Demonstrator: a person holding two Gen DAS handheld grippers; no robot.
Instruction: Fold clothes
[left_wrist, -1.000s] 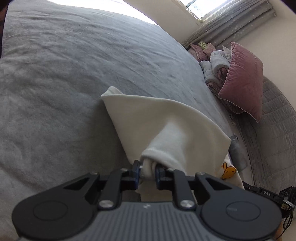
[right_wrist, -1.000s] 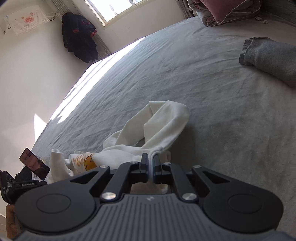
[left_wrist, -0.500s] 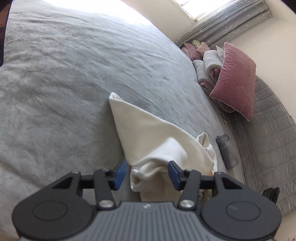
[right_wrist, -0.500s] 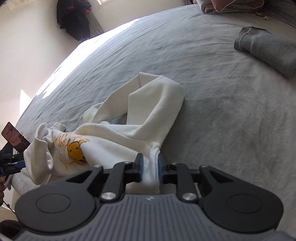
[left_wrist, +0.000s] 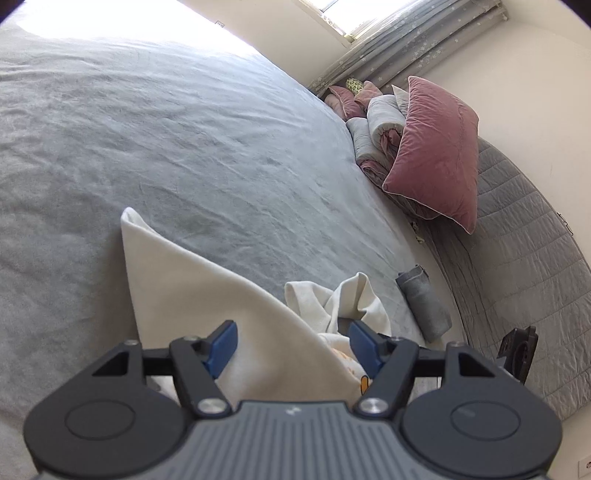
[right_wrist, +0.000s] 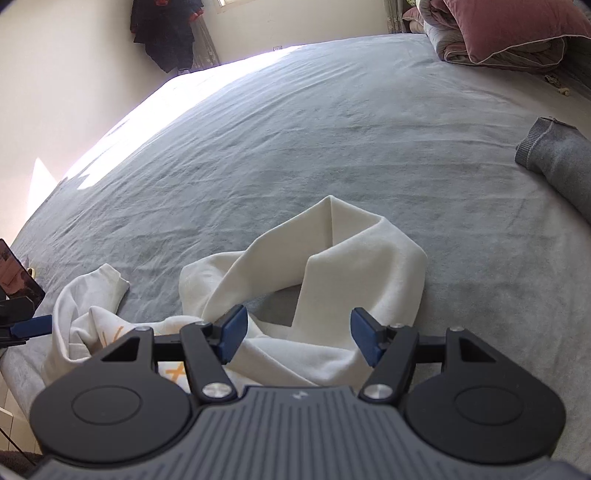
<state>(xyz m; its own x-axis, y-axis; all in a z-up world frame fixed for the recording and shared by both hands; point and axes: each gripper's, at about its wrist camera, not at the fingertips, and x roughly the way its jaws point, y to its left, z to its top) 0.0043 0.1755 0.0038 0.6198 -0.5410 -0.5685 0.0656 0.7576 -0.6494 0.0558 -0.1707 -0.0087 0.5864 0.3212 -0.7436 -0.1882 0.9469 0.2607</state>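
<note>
Left wrist view: the left tool has its blue pads spread and still opening, nothing pinched. The cream sweatshirt just lies on the grey bed under and between them, one corner pointing far left. A rolled grey garment sits to the right, and a pink pillow is propped further off.

Right wrist view: the right tool is also spread and opening, gripping nothing. The sweatshirt is crumpled right in front, with an orange print near left.
</note>
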